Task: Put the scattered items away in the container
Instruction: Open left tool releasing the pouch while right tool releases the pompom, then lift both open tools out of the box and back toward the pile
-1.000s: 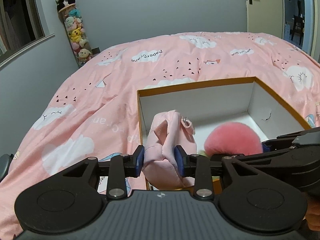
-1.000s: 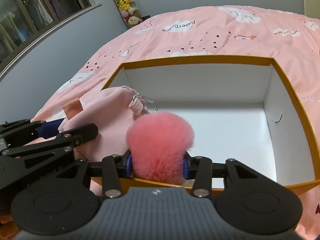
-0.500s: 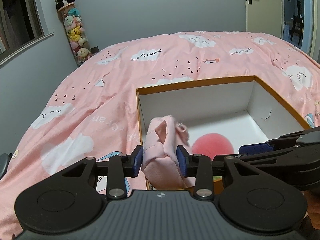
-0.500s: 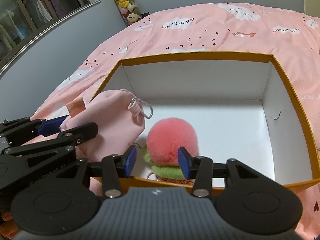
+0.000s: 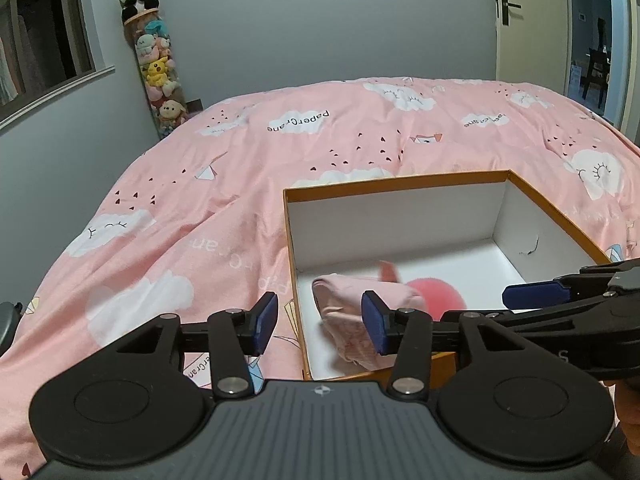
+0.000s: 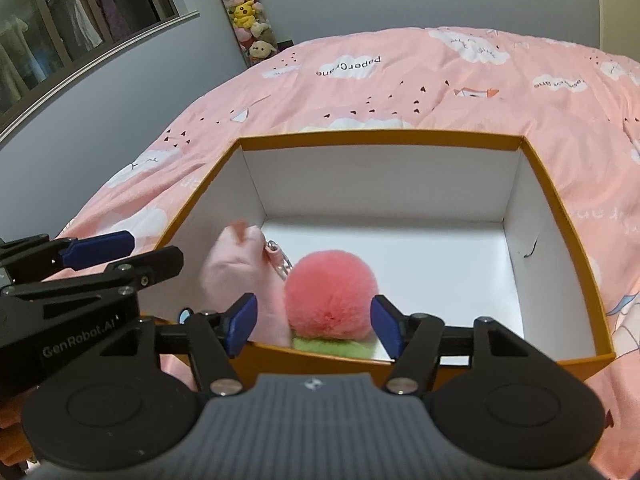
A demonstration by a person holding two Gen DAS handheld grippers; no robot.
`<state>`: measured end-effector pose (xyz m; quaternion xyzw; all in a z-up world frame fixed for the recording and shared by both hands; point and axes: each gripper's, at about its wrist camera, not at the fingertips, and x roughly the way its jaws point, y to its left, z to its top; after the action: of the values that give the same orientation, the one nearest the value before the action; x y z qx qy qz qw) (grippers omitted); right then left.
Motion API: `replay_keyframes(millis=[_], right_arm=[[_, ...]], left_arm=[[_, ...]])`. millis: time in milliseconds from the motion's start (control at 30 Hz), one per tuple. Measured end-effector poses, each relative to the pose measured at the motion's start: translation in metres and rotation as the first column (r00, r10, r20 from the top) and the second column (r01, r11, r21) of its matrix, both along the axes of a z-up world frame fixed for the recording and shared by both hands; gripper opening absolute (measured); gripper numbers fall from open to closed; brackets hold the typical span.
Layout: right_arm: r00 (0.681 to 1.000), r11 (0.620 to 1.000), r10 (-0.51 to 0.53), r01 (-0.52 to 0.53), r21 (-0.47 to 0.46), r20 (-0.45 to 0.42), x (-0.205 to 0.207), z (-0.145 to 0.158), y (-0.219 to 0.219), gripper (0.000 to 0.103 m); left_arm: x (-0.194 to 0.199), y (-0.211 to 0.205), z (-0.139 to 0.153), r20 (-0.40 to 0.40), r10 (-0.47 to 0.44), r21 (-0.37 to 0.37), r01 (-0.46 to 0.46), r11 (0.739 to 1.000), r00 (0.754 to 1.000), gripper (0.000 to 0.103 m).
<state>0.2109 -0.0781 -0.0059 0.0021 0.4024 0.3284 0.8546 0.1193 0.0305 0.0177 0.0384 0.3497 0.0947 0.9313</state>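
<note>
An orange-rimmed box with white inside (image 5: 552, 210) (image 6: 380, 135) sits on the pink bed. A pale pink drawstring pouch (image 5: 360, 300) (image 6: 236, 268) lies in the box's near left corner, blurred in the left wrist view. A fluffy pink pom-pom (image 6: 330, 294) (image 5: 440, 298) with a green base (image 6: 332, 346) rests beside it on the box floor. My left gripper (image 5: 320, 322) is open and empty above the box's near left edge. My right gripper (image 6: 314, 322) is open and empty above the near wall, just over the pom-pom.
The pink cloud-print duvet (image 5: 200, 248) covers the whole bed around the box. A tall tube of plush toys (image 5: 158, 68) stands by the grey back wall. A window is at the left, and a door (image 5: 528, 20) at the far right.
Both grippers have opened. The pom-pom dropped from the right gripper first, then the pouch fell from the left gripper. Both now lie in the box, and both grippers have risen slightly.
</note>
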Motion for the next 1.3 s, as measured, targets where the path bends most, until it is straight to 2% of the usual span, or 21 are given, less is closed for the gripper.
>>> replay_keyframes(millis=[367,600,733,867,900,967,1100,1133,1167,1233,1300], right_arm=[[0.989,0.999,-0.043,0.047,-0.022,0.14,-0.013,0.028,-0.022,0.071],[0.948,0.972,-0.182,0.214,-0.102,0.26,-0.01,0.04,-0.066,0.071],[0.934,0.943,-0.267,0.303,-0.134,0.236,0.004,0.031,-0.094,0.07],[0.935,0.933,-0.298,0.327,-0.148,0.191,0.013,0.018,-0.109,0.069],[0.939,0.935,-0.298,0.324,-0.147,0.174,0.014,0.014,-0.111,0.066],[0.946,0.939,-0.294,0.313,-0.143,0.137,0.018,0.007,-0.113,0.061],[0.955,0.948,-0.285,0.293,-0.122,0.082,0.023,-0.005,-0.111,0.048],[0.956,0.95,-0.283,0.29,-0.119,0.074,0.024,-0.007,-0.11,0.044],[0.958,0.952,-0.278,0.284,-0.115,0.063,0.026,-0.009,-0.109,0.038],[0.958,0.95,-0.282,0.286,-0.124,0.053,0.028,-0.012,-0.107,0.036],[0.956,0.945,-0.287,0.293,-0.149,0.062,0.026,-0.01,-0.105,0.025]], left_arm=[[-0.015,0.008,0.017,0.045,-0.008,-0.026,0.009,1.0,0.999,0.057],[-0.019,0.024,0.02,0.042,0.022,-0.069,-0.019,0.997,0.999,0.057],[-0.016,0.035,0.012,0.002,0.022,-0.147,-0.022,0.989,1.0,0.057],[-0.013,0.042,0.003,-0.035,0.011,-0.218,-0.019,0.976,0.999,0.052],[-0.012,0.043,0.0,-0.046,0.007,-0.238,-0.018,0.971,0.999,0.051],[-0.01,0.045,-0.005,-0.069,0.009,-0.266,-0.027,0.964,0.998,0.041],[-0.008,0.045,-0.014,-0.086,0.019,-0.277,-0.043,0.96,0.996,0.029],[-0.008,0.044,-0.015,-0.085,0.016,-0.278,-0.04,0.96,0.996,0.022],[-0.008,0.042,-0.015,-0.084,0.017,-0.272,-0.04,0.962,0.996,0.02],[-0.009,0.039,-0.015,-0.081,0.028,-0.244,-0.047,0.969,0.996,0.014],[-0.009,0.038,-0.015,-0.085,0.036,-0.227,-0.054,0.972,0.996,0.01]])
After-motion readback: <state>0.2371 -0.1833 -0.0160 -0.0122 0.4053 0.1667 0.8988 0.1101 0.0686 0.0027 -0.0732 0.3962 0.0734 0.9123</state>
